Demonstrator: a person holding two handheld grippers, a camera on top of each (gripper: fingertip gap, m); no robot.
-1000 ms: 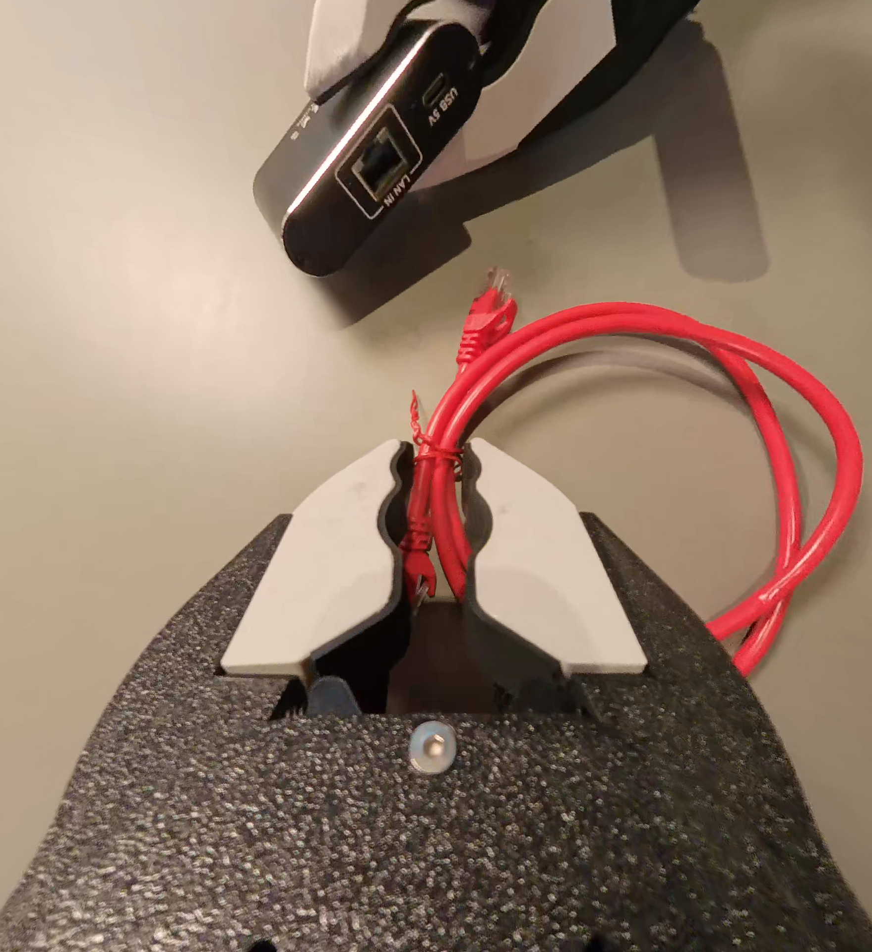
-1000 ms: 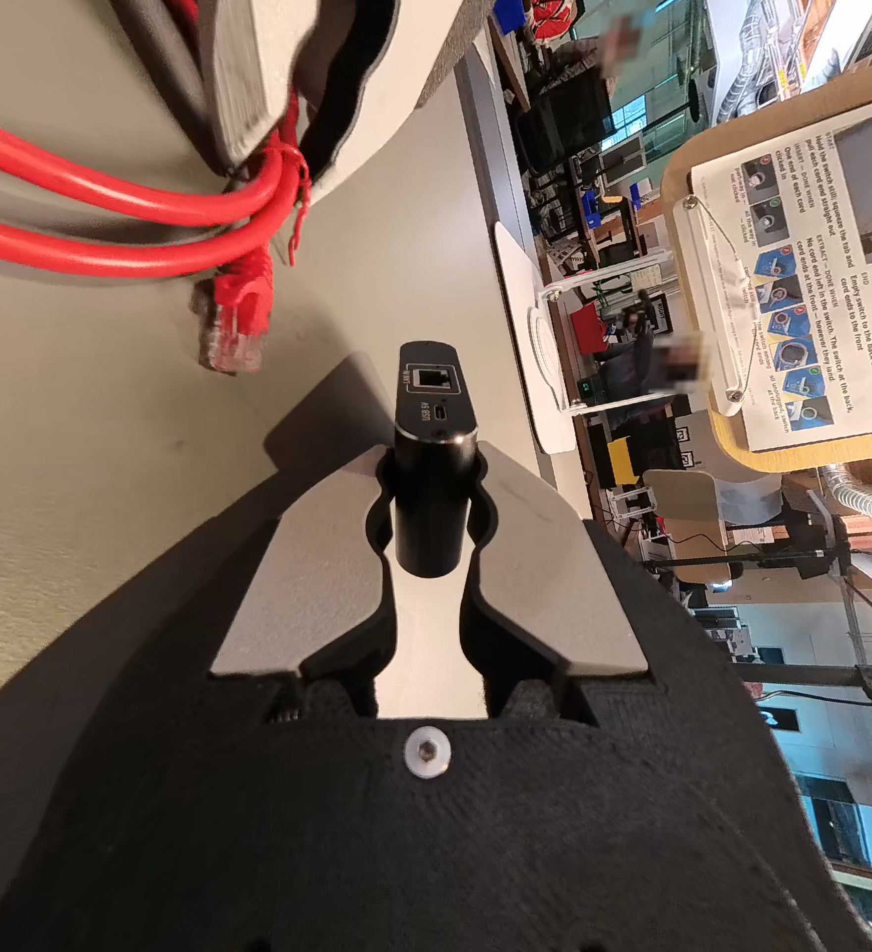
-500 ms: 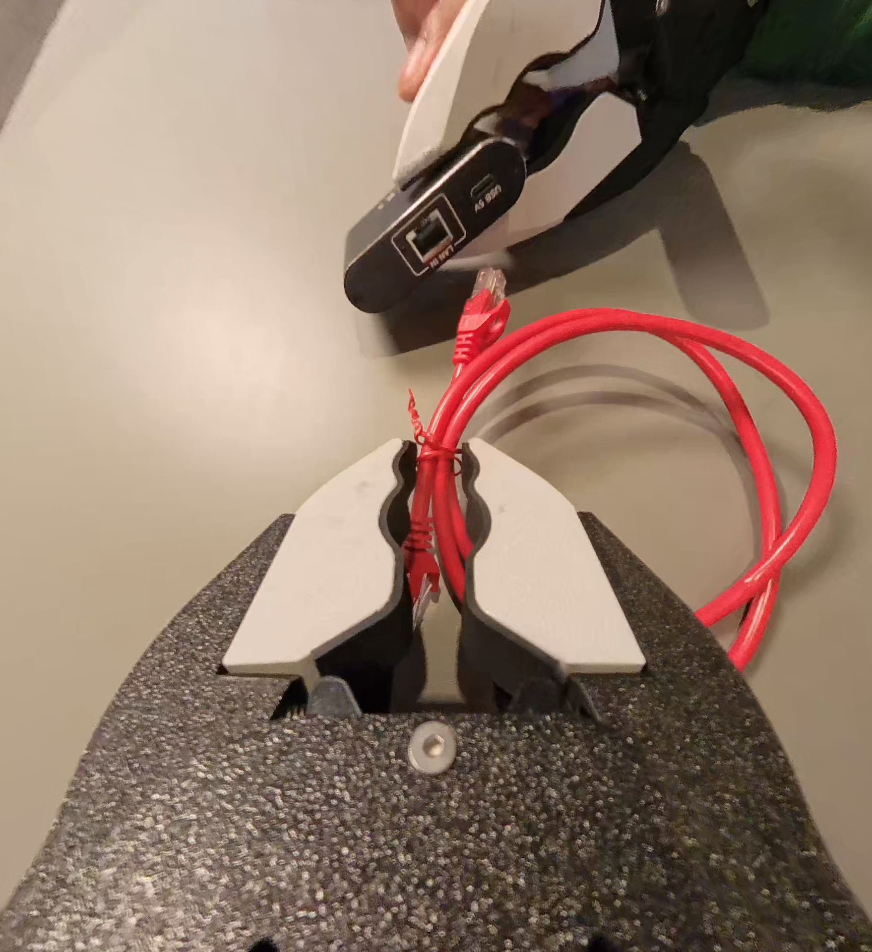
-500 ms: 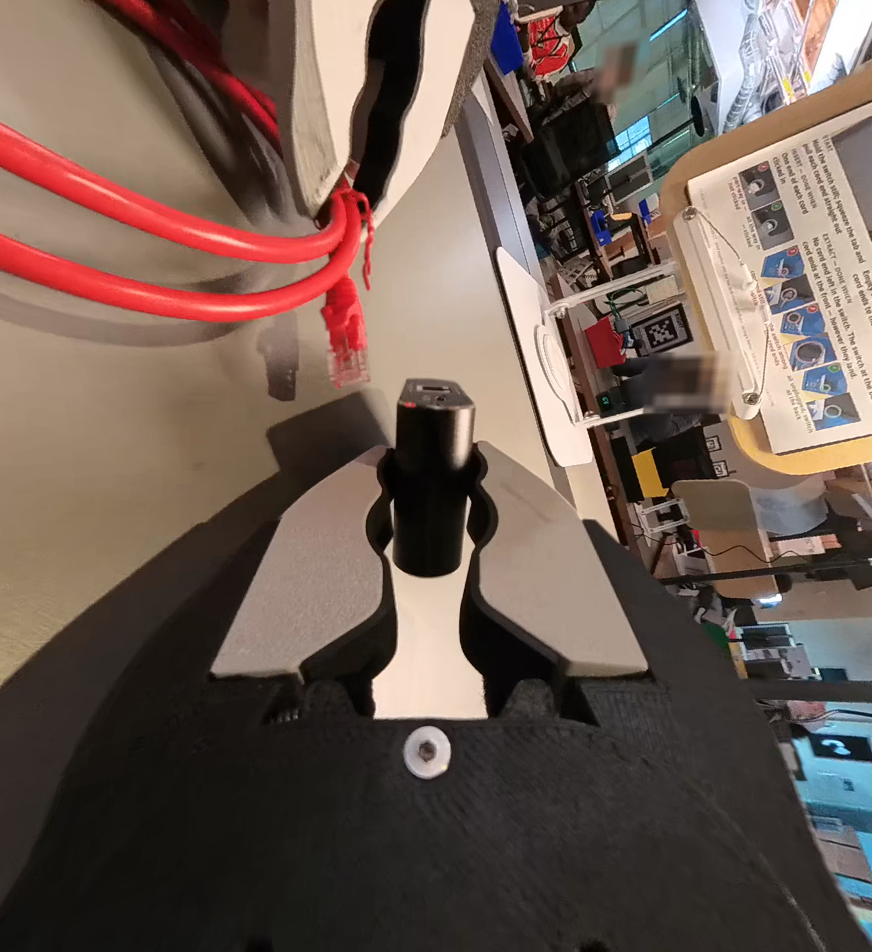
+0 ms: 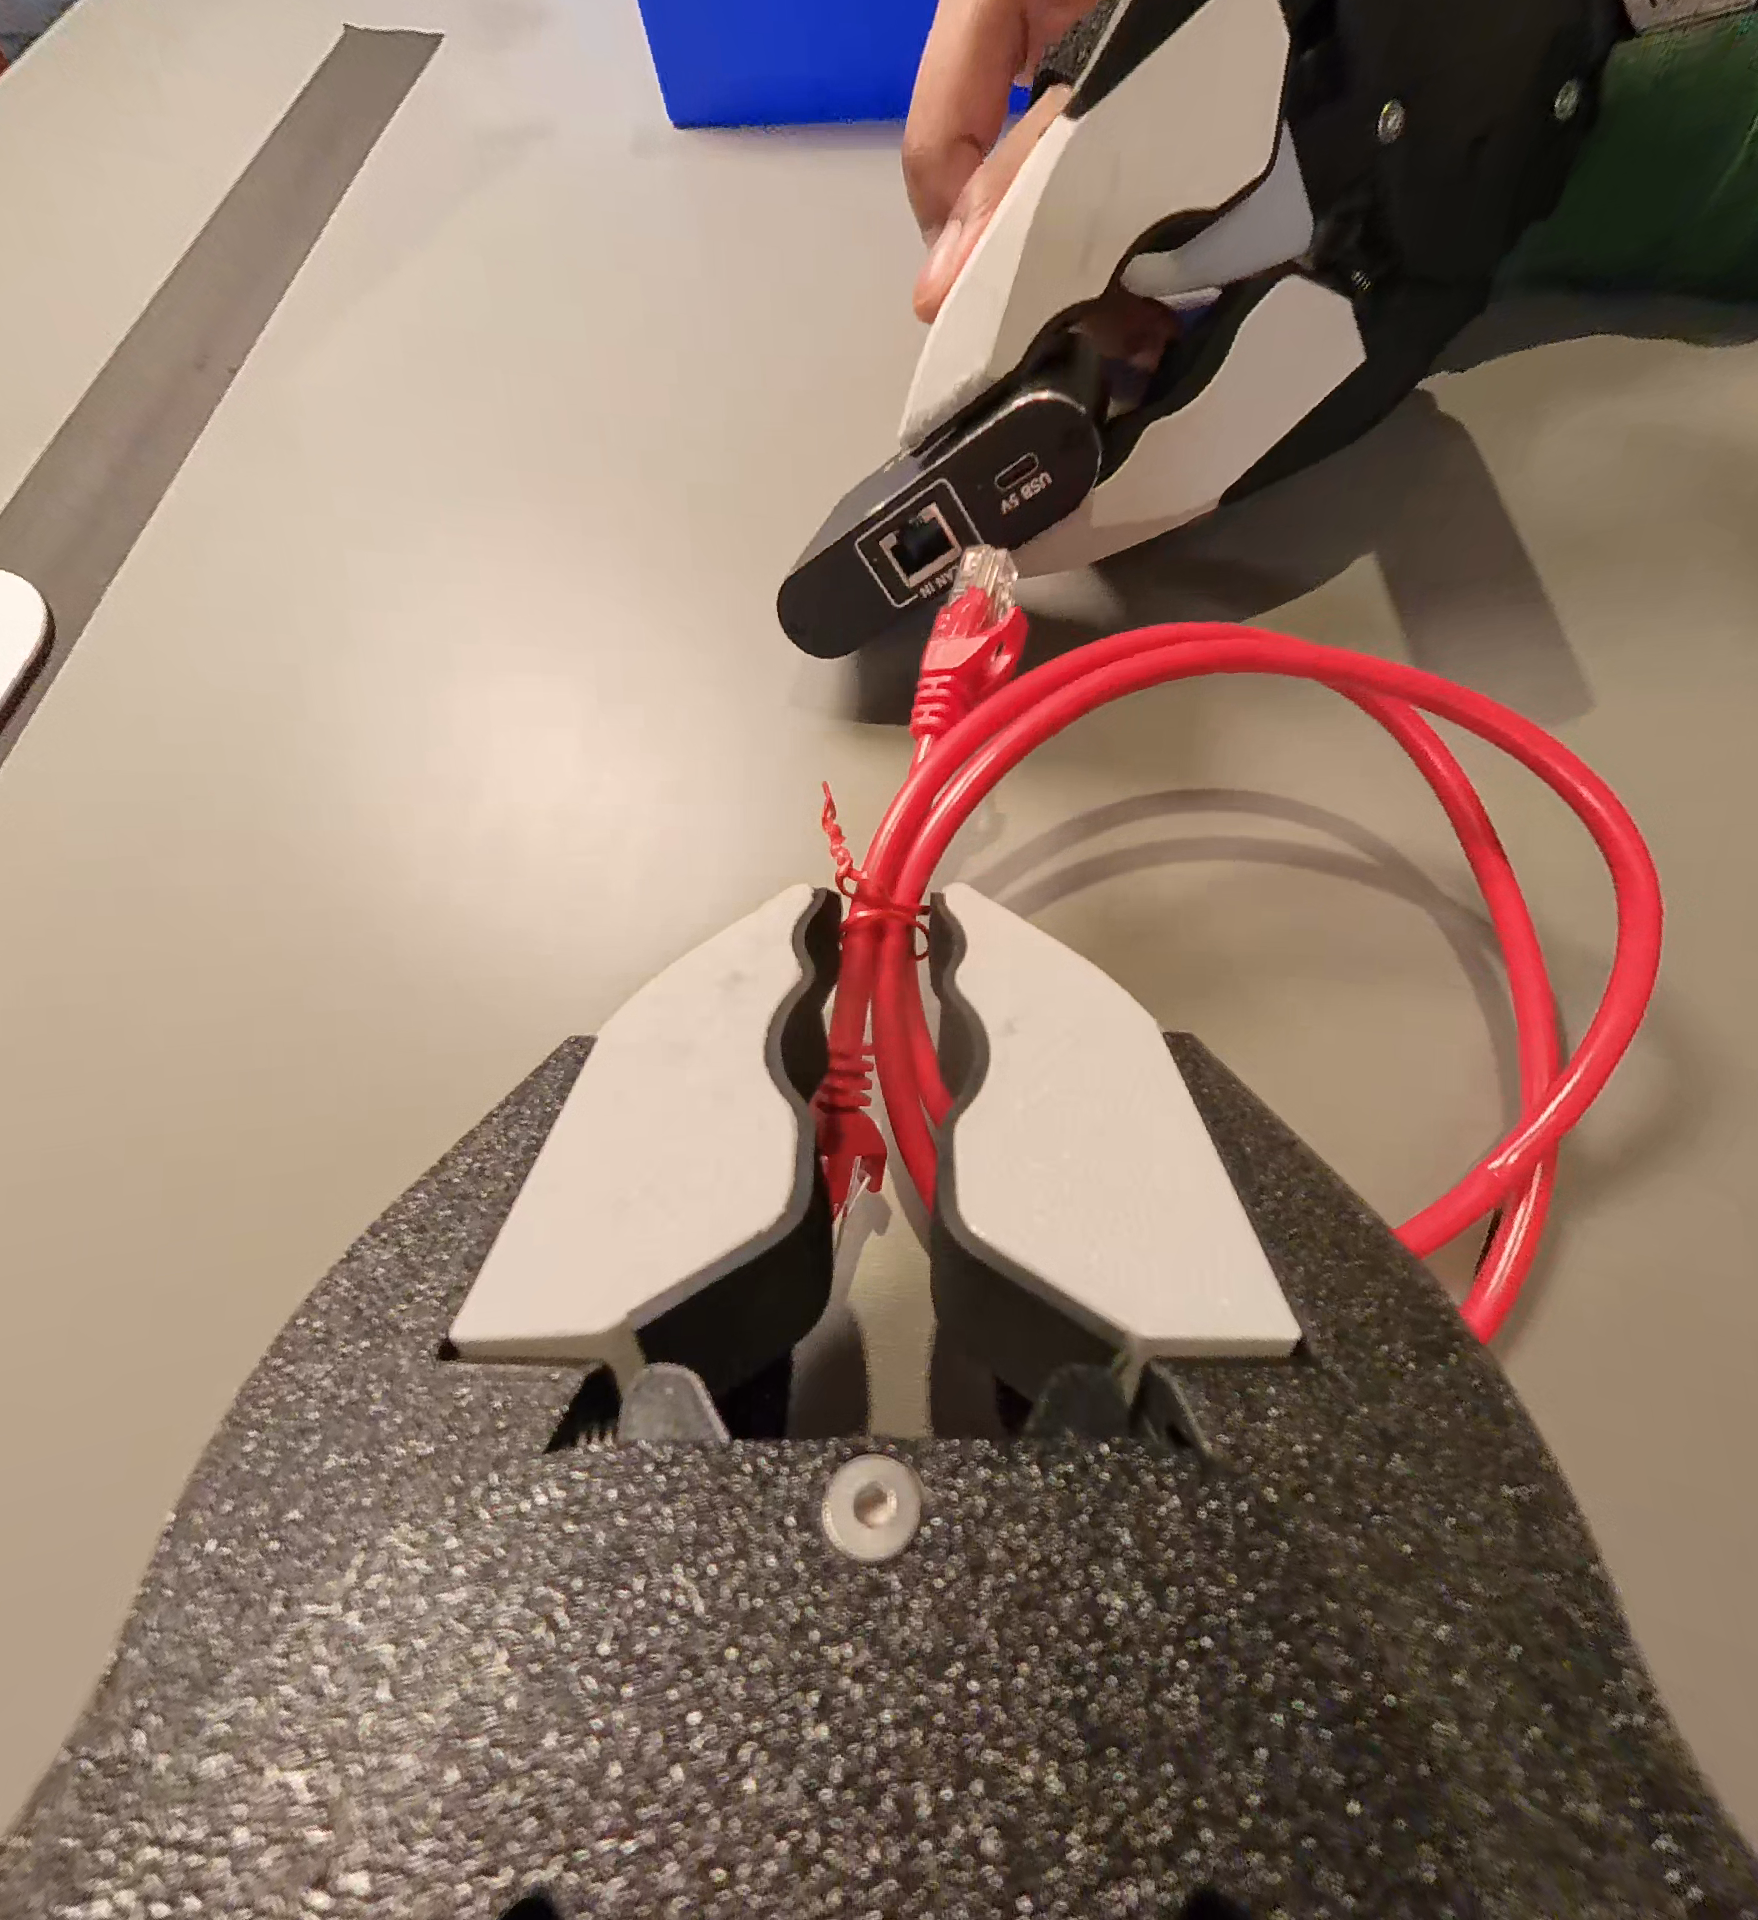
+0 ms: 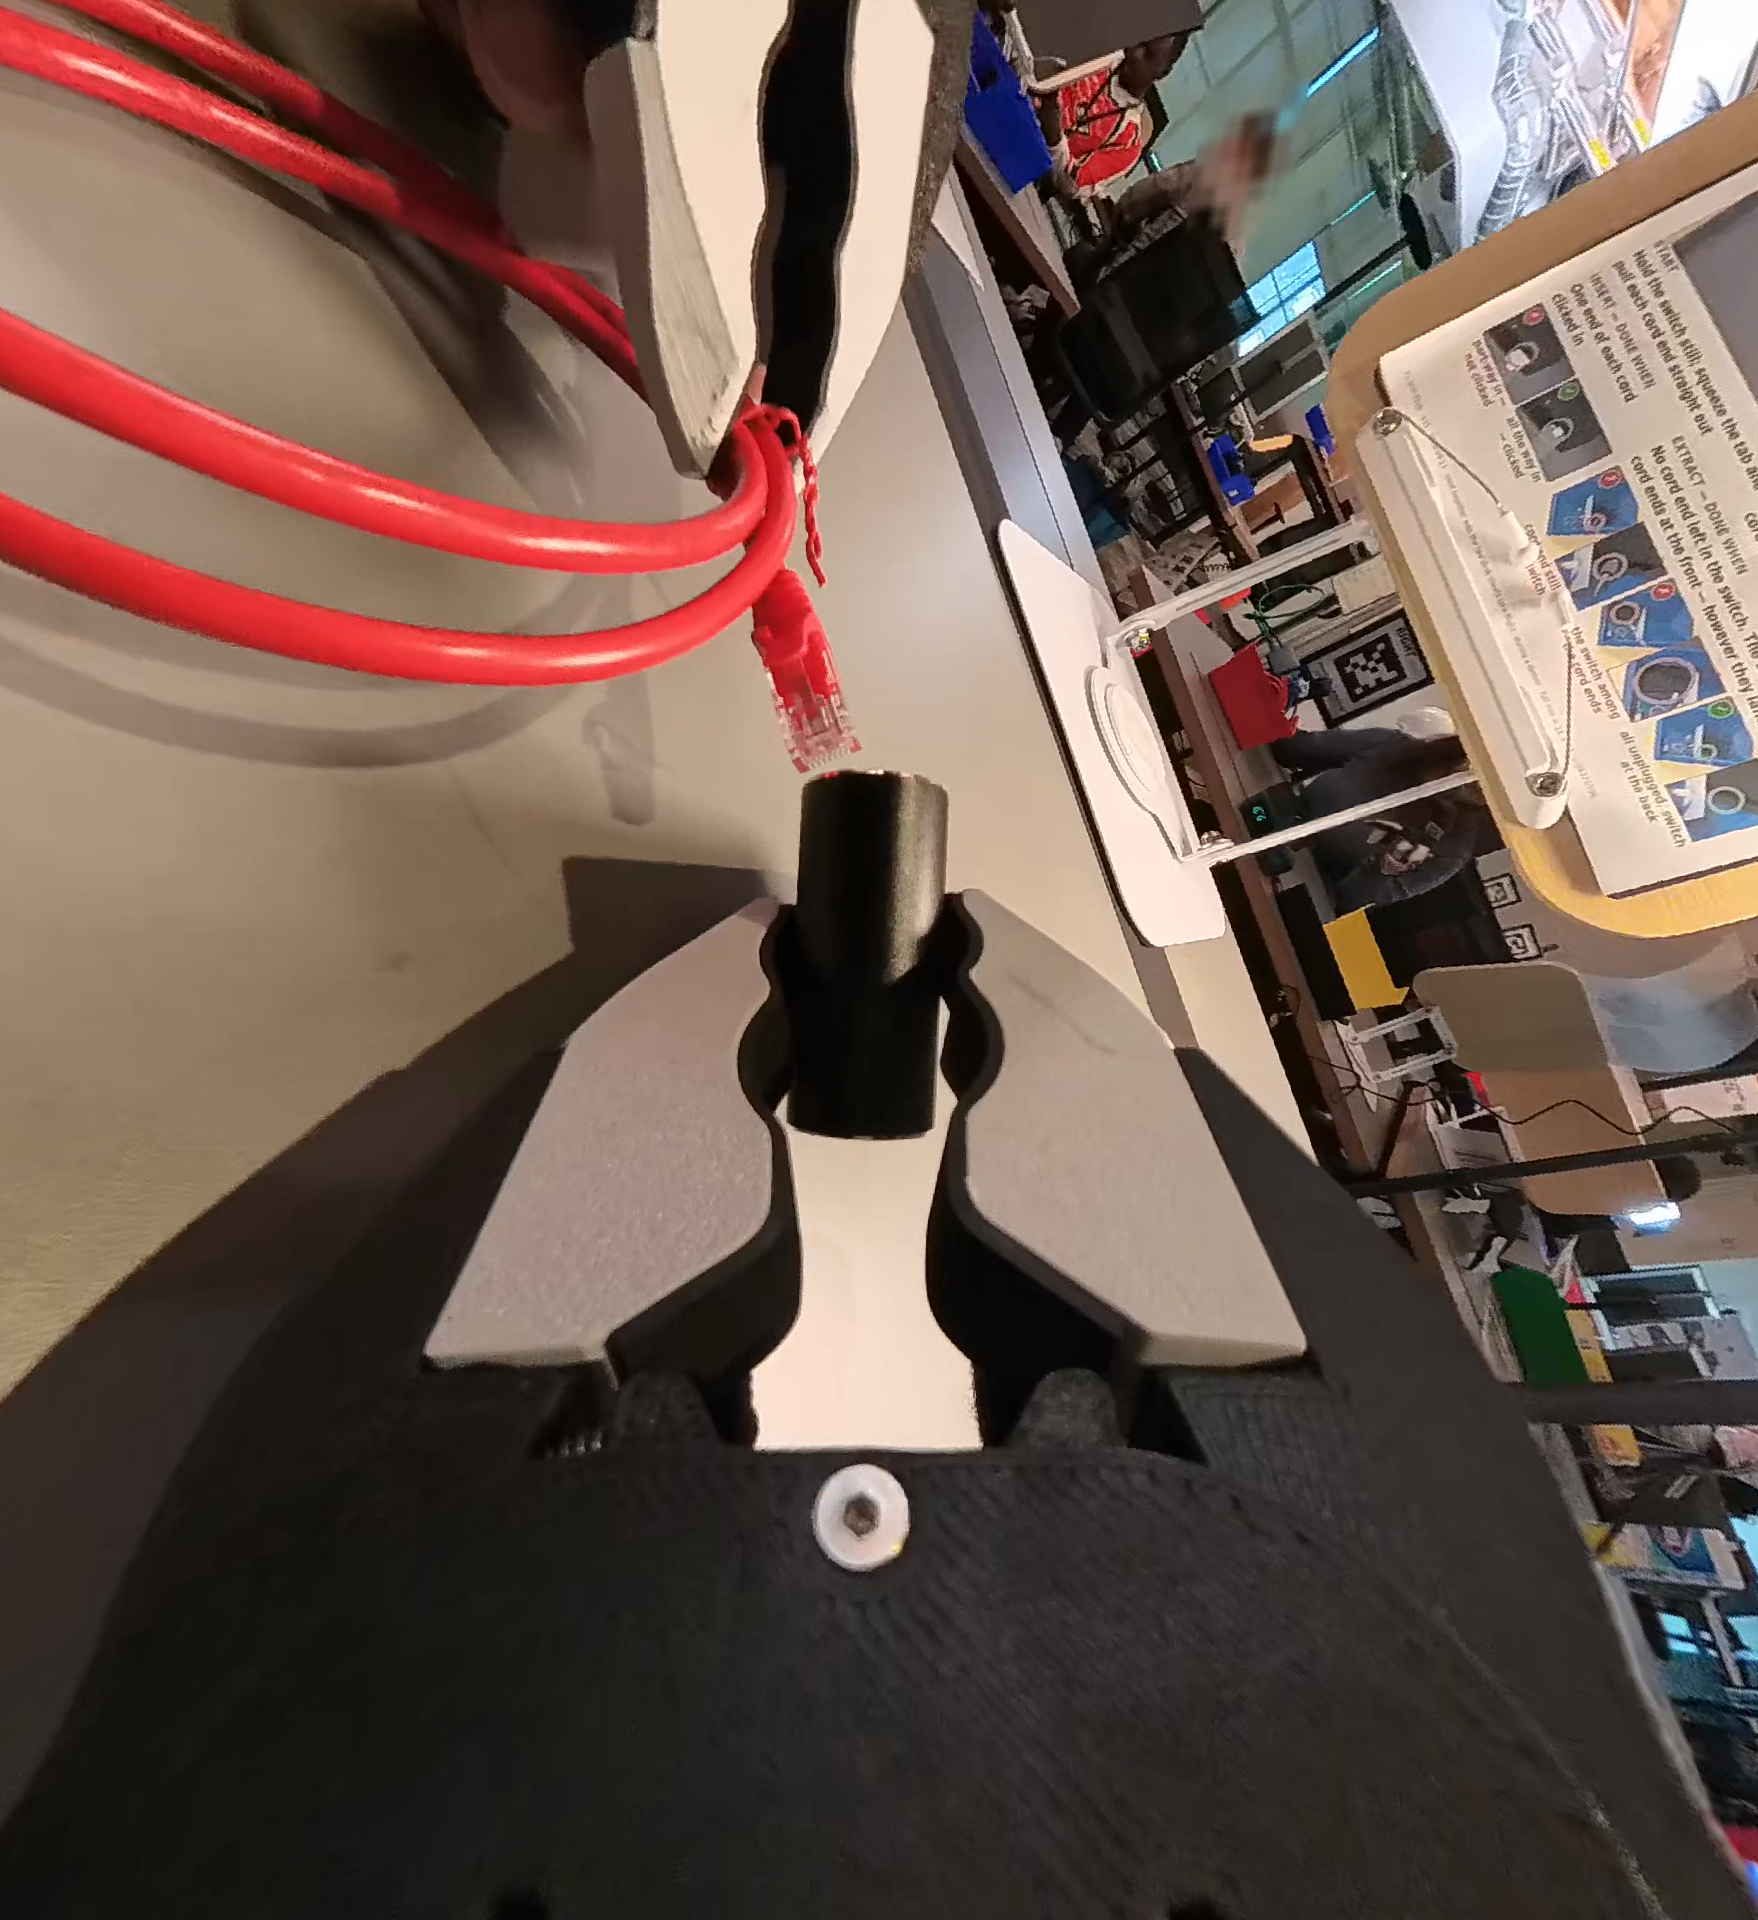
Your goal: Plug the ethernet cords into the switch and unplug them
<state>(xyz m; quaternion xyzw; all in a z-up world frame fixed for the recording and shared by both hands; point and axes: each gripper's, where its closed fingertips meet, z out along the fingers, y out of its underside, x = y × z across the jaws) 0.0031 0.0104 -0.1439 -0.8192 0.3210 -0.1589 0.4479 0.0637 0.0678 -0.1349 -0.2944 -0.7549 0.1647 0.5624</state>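
- The left tool (image 5: 880, 914) was closed on the bundled red ethernet cord (image 5: 1540, 935) at its wire tie (image 5: 854, 883), with the loop hanging to the right above the grey bench (image 5: 335, 727).
- The free plug (image 5: 974, 613) projected ahead of the fingertips, its clear tip just beside the port (image 5: 916, 545) on the end face of the switch (image 5: 942, 535); contact could not be confirmed.
- The right tool (image 6: 870, 935) was clamped on the black switch (image 6: 870, 966), raised off the bench and presenting the port toward the plug (image 6: 807, 691).
- Judgement: the plug was not yet seated. The step called for squaring the plug to the port, advancing straight, and bracing the switch firmly.
- Risk: the grip sat well behind the plug, so the short cord section could flex under insertion load.
- Farther back stood a blue box (image 5: 781, 62).
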